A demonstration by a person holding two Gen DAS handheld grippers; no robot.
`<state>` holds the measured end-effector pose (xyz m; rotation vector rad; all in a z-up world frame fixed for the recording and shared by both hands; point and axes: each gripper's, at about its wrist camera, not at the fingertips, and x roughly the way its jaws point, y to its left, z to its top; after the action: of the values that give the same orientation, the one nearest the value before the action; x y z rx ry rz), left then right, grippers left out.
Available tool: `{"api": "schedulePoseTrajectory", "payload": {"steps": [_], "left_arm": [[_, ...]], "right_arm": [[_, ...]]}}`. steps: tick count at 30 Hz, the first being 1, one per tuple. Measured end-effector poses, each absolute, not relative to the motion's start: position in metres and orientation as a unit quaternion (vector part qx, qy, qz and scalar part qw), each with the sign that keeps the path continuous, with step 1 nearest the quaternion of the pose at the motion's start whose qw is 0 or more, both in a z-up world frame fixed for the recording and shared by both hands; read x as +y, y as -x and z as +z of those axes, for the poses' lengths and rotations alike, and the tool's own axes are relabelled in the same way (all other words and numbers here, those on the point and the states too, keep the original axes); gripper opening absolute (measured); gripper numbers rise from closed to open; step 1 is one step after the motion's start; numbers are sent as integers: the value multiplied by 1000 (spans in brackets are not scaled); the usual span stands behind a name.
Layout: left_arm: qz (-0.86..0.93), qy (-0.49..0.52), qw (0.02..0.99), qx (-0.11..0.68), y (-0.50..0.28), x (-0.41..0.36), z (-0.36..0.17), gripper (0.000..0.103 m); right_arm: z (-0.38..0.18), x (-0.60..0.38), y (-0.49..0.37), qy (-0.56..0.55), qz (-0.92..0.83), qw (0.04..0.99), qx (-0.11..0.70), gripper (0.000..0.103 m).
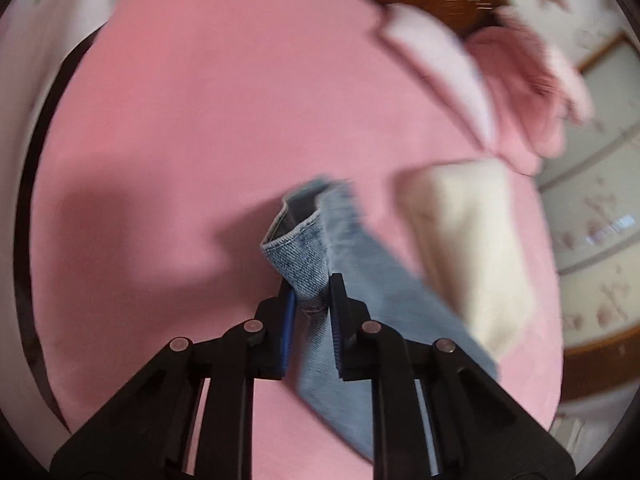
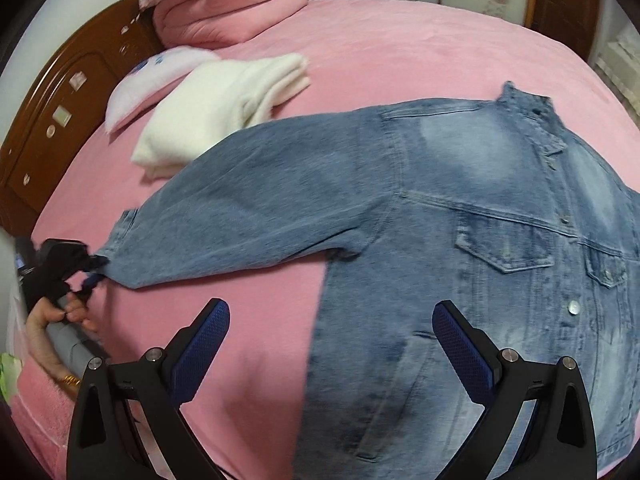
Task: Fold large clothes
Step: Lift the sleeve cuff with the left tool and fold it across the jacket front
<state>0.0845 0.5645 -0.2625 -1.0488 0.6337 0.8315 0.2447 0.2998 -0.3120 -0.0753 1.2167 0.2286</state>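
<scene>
A blue denim jacket [image 2: 460,216] lies front up on the pink bed [image 2: 380,52], its left sleeve stretched out to the left. My left gripper [image 1: 313,280] is shut on the sleeve cuff [image 1: 298,248] and holds it above the bed; it also shows in the right wrist view [image 2: 94,268] at the sleeve's end. My right gripper [image 2: 332,312] is open and empty, hovering over the jacket's lower front edge and the bed beside it.
A folded white garment [image 2: 224,108] lies just beyond the sleeve. A pale pink pillow [image 2: 152,80] and folded pink blankets [image 2: 228,8] sit by the brown wooden headboard [image 2: 60,100]. Wardrobe doors stand behind the bed.
</scene>
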Motion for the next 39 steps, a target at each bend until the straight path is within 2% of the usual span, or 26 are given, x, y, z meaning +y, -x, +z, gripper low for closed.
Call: {"api": "schedulePoseTrajectory", "payload": {"steps": [9, 15, 18, 24, 29, 33, 36, 37, 38, 39], "left_arm": [[251, 392, 861, 204, -146, 466, -139, 9], [130, 340, 914, 178, -193, 350, -71, 9], [64, 318, 928, 184, -230, 285, -61, 9], [-25, 279, 927, 251, -310, 155, -105, 9], [-32, 204, 907, 367, -359, 55, -202, 9], [-48, 129, 888, 439, -354, 12, -270, 10], [-78, 85, 848, 517, -329, -13, -311, 17], [-85, 82, 836, 537, -325, -20, -316, 28], [-93, 82, 825, 551, -305, -33, -313, 45], [-107, 85, 810, 570, -297, -37, -317, 54]], "right_arm": [[-323, 220, -280, -18, 48, 829, 557, 103], [-321, 160, -310, -44, 16, 842, 537, 103], [-315, 121, -330, -55, 2, 850, 524, 103], [-311, 28, -359, -65, -38, 866, 495, 103], [-331, -51, -378, -75, -75, 865, 491, 103], [-350, -113, -372, -96, -92, 852, 506, 103], [-370, -137, -373, -118, -87, 838, 526, 103], [-372, -145, -370, -125, -80, 834, 532, 103], [-378, -149, -371, -134, -69, 828, 539, 103], [-387, -150, -373, -144, -54, 821, 550, 103]]}}
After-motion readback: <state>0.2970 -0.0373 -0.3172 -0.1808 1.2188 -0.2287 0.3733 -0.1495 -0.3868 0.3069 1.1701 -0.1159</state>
